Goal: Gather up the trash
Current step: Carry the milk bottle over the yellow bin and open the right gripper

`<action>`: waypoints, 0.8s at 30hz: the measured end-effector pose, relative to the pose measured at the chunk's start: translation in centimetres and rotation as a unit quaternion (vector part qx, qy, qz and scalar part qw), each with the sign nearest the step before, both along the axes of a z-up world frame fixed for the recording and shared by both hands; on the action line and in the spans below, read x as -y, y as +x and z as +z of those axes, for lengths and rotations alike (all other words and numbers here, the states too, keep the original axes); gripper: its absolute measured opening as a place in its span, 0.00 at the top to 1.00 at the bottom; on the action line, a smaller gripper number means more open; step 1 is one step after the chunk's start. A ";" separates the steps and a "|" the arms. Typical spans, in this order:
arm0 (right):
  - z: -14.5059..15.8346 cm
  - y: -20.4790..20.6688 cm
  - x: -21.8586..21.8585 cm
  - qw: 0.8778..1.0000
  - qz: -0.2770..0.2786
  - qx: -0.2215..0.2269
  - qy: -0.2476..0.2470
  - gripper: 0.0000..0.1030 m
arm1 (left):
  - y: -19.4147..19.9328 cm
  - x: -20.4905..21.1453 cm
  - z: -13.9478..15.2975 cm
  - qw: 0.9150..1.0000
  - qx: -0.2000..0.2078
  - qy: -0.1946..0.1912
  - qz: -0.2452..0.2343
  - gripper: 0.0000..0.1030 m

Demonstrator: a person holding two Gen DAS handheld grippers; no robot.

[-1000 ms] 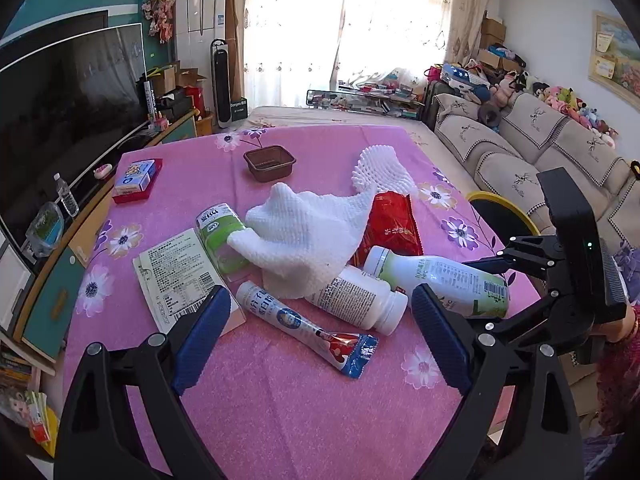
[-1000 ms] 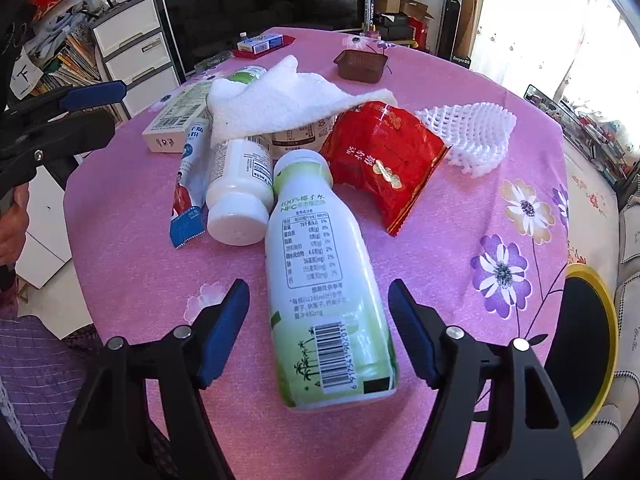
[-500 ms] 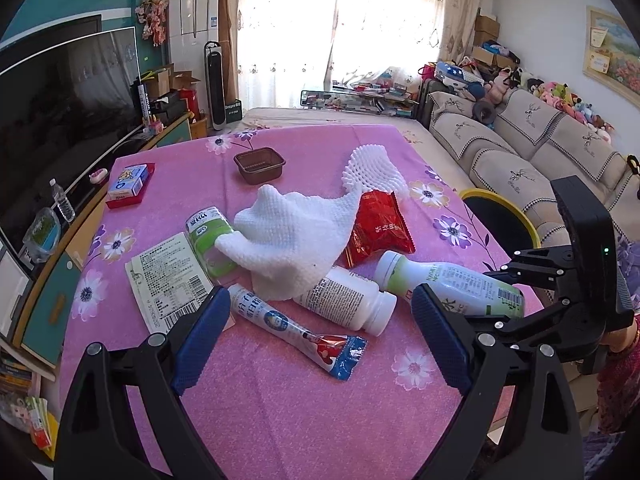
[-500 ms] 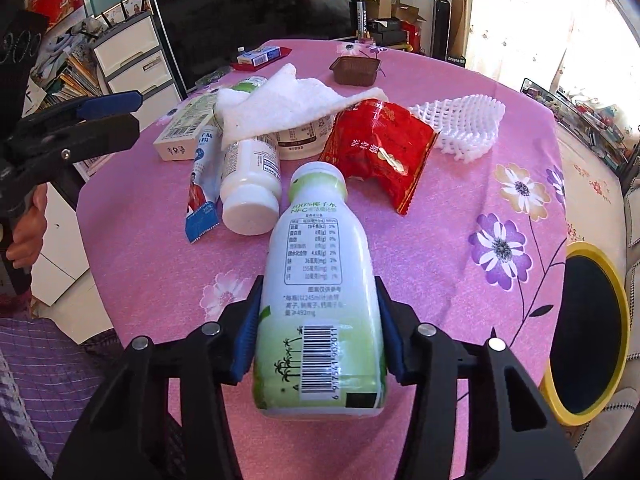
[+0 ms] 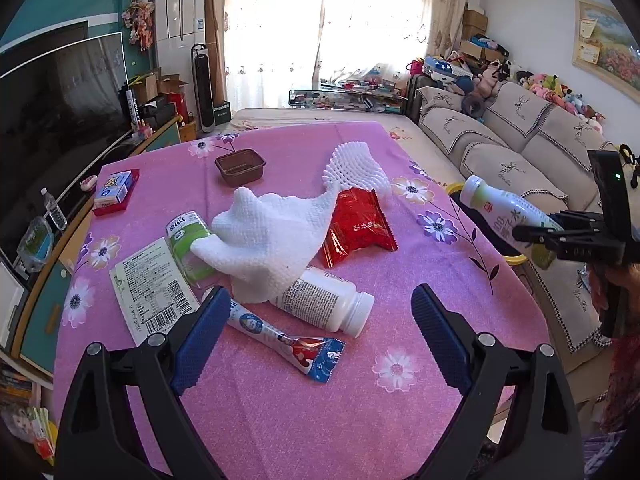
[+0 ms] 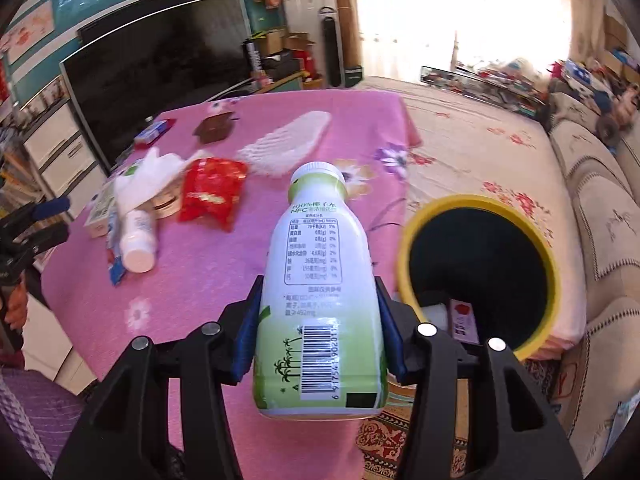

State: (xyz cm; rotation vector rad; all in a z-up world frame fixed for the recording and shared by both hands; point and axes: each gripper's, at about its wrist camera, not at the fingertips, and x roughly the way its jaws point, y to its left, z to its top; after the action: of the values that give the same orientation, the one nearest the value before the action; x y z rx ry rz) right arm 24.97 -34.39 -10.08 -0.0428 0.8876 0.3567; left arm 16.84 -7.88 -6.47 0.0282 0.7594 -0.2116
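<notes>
Bottle (image 6: 320, 280) sits clamped in right gripper (image 6: 320, 332) jaws, long axis pointing forward; yellow-rimmed bin (image 6: 480, 216) lies just right. Left gripper (image 5: 316, 332) jaws stand apart, empty.

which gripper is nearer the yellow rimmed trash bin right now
Right. The right gripper holds the green and white bottle just beside the trash bin; the left gripper hangs open over the near table edge, well away from it.

Strong daylight from curtained window (image 5: 320, 32), overexposed in both views. Right wrist view motion-blurred, table (image 6: 208, 280) details perhaps unreadable. Fisheye bends edges, corners black.
</notes>
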 end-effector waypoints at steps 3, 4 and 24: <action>-1.5 2.5 3.7 0.998 -0.062 -0.028 -0.012 0.52 | 0.2 0.4 0.0 1.000 0.000 0.002 -0.002 0.12; -2.2 3.4 4.8 0.996 -0.081 -0.038 -0.016 0.52 | 0.2 0.5 0.0 1.000 -0.001 0.002 -0.003 0.12; -6.7 8.1 8.7 0.980 -0.186 -0.047 -0.049 0.34 | 3.7 1.6 -1.8 0.999 -0.024 0.025 -0.018 0.11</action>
State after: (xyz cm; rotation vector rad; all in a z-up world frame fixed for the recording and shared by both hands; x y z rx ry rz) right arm 33.03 -43.06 -16.78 0.0494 0.9843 -0.0348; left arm 20.54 -9.45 -8.30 0.0852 0.8131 -0.2285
